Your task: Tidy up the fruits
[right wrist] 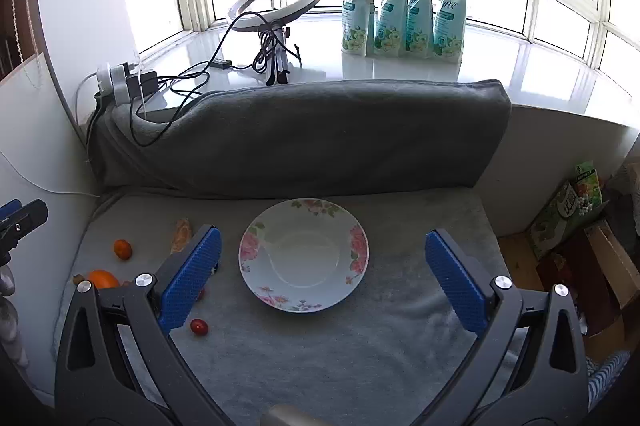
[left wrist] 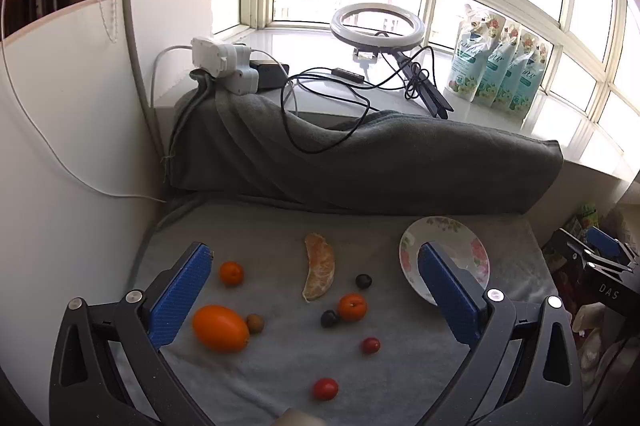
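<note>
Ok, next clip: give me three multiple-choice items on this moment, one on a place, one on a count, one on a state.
1. Where does the plate lie, in the left wrist view, relative to the orange segment?
A. To its right
B. To its left
C. Under it

2. How many small red tomatoes show in the left wrist view?
A. None
B. Two
C. Five

3. What is on the plate?
A. A pile of fruit
B. One tomato
C. Nothing

Answers:
1 A, the plate sits at the right side of the grey cloth.
2 B, one tomato and a nearer one.
3 C, its whole white middle is bare, and all the fruit lies on the cloth.
</note>
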A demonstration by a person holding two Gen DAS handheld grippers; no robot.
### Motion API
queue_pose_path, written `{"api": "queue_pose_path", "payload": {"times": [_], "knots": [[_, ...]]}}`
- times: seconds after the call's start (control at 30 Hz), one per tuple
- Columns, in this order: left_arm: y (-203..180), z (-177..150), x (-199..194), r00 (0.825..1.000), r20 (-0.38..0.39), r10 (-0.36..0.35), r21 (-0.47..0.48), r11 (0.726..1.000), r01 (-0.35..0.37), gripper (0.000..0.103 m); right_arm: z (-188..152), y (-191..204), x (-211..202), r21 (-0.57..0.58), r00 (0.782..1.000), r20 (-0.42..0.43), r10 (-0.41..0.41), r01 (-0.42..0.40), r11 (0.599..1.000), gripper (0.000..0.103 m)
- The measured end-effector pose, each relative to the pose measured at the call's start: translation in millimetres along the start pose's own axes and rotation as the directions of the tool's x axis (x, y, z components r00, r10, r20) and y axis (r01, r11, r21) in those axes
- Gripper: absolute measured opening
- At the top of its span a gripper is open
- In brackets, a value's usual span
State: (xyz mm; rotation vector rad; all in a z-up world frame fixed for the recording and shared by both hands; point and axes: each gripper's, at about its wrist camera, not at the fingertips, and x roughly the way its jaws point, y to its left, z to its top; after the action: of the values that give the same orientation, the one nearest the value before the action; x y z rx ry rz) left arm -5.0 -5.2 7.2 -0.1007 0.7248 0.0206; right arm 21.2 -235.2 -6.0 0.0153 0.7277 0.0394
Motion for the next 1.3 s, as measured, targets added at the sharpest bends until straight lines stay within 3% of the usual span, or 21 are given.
{"api": "queue_pose_path", "payload": {"times": [1.3], "knots": [[-5.5,2.0,-3.2,1.000,0.010,-0.007,0.020,1.000,0.007,0.102,-1.7,3.4,-3.0,0.003,1.000,-0.003,0.023,-0.023,1.000,0.103]]}}
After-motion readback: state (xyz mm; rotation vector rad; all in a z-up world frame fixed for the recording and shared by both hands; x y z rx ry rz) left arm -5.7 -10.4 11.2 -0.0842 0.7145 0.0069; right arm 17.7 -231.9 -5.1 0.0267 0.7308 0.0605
